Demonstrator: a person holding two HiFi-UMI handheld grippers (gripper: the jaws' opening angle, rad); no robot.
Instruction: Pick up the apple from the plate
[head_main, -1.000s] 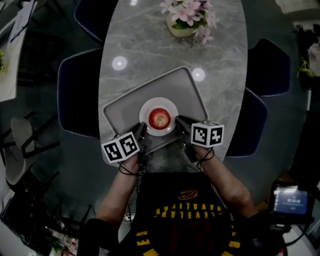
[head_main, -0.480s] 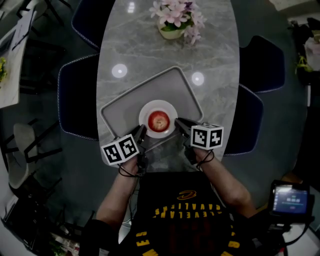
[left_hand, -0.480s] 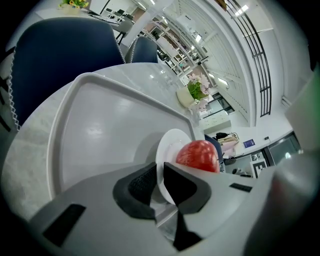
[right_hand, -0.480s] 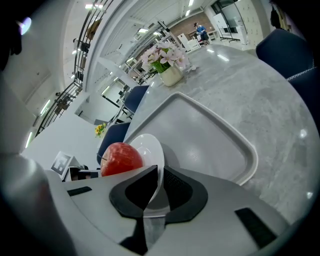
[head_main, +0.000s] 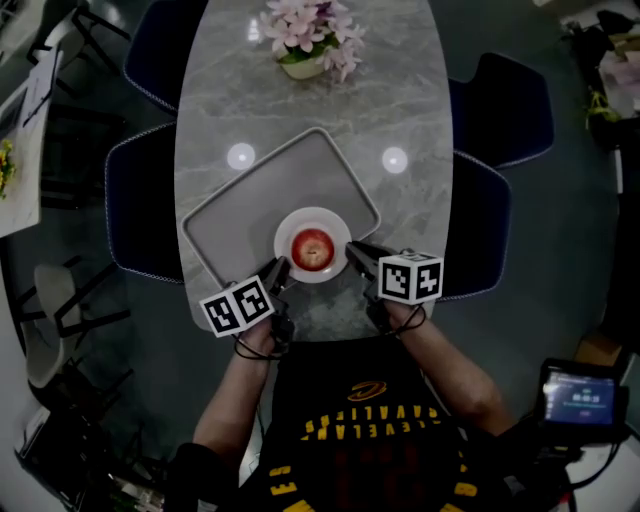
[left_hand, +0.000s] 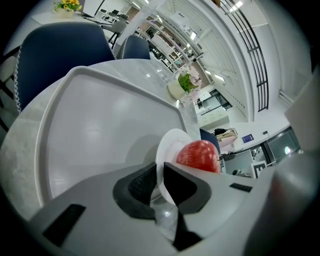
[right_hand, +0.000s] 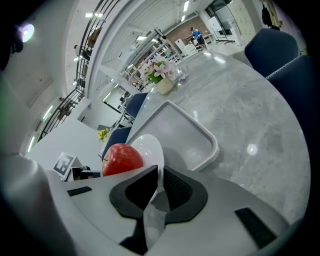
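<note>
The apple (head_main: 313, 248) sits in the middle of a small white plate (head_main: 291, 226), between the two tools and just ahead of their tips. It looks firm, round, smooth-skinned and fairly light. It would likely roll if the plate tilts, and slip from a shallow pinch. The surest hold is probably across its widest part, one jaw on each flank. Neither tool touches it: the left tool (head_main: 277, 267) is clamped on the plate's rim at its side, the right tool (head_main: 353, 250) on the opposite rim. The plate lies over a grey tray (head_main: 235, 210) on the marble tabletop (head_main: 410, 90).
</note>
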